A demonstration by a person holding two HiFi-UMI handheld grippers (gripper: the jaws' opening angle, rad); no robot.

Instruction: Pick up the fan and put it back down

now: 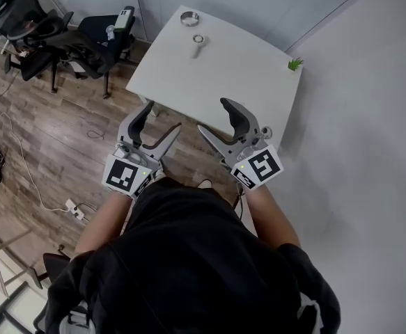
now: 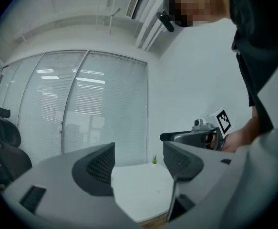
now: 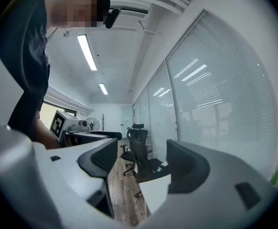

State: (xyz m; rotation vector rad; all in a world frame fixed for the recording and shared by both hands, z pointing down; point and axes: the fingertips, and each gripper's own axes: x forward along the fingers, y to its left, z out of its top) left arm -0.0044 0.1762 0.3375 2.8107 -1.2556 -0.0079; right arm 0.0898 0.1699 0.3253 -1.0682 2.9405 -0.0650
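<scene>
White table [image 1: 258,82] with fan [image 1: 198,42] lying toward 12 o'clock, ring [image 1: 189,18] just beyond at 11, plant [image 1: 295,64] at 2, chairs [image 1: 84,37] off at 10; left gripper [image 1: 164,115] and right gripper [image 1: 213,115] by near edge at 6, jaws spread, empty.
</scene>
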